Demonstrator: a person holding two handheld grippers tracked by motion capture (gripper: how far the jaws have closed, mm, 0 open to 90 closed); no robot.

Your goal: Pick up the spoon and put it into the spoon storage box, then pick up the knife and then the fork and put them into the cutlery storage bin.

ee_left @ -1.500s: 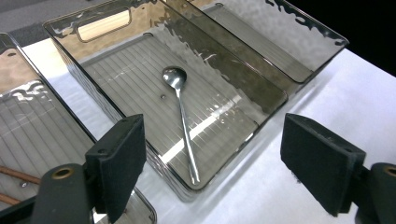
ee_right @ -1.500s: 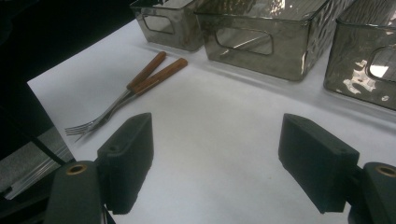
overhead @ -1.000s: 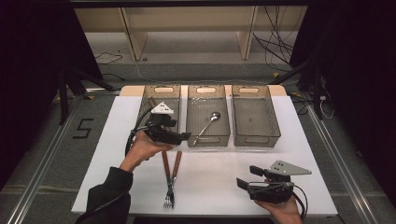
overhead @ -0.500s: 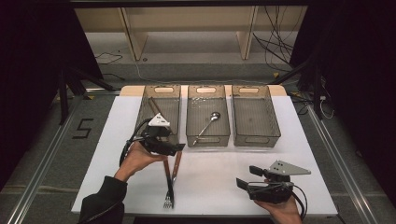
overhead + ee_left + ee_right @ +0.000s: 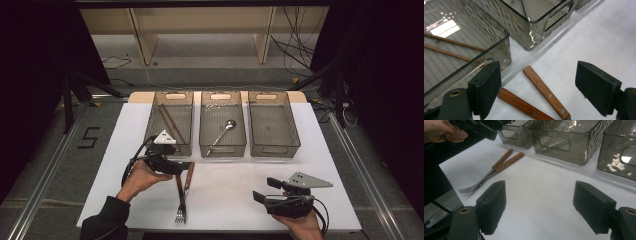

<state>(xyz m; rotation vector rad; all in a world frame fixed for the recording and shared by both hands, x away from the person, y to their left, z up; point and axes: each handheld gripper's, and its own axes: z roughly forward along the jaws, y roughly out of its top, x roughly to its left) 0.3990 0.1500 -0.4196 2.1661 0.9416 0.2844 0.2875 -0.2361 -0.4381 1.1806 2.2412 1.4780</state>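
Wooden-handled steel forks (image 5: 182, 192), two of them, lie side by side on white tabletop (image 5: 230, 195), near front edge, tines toward the person, handles pointing at the bins. In left gripper view both brown riveted handles (image 5: 541, 96) sit between the jaws, not touched.

Left black two-jaw gripper (image 5: 182, 167) hovers just above the handle ends, jaws spread wide w/ nothing in them. Right black two-jaw gripper (image 5: 260, 194) is well apart at front right of table, held low in right hand (image 5: 295, 225), jaws also wide, nothing between them; grey triangular plate on top.

Three smoky clear plastic bins in a row at far side of table: left bin (image 5: 170, 122) holds thin brown chopsticks (image 5: 169, 122); middle bin (image 5: 222, 124) holds a metal spoon (image 5: 222, 132); right bin (image 5: 272, 124) looks bare.

Room: dark surrounds, grey floor w/ a taped "5" (image 5: 90, 137) left of table, metal rails either side, pale wooden shelf frame (image 5: 200, 25) behind, loose black cables (image 5: 295, 45) on floor at back right.
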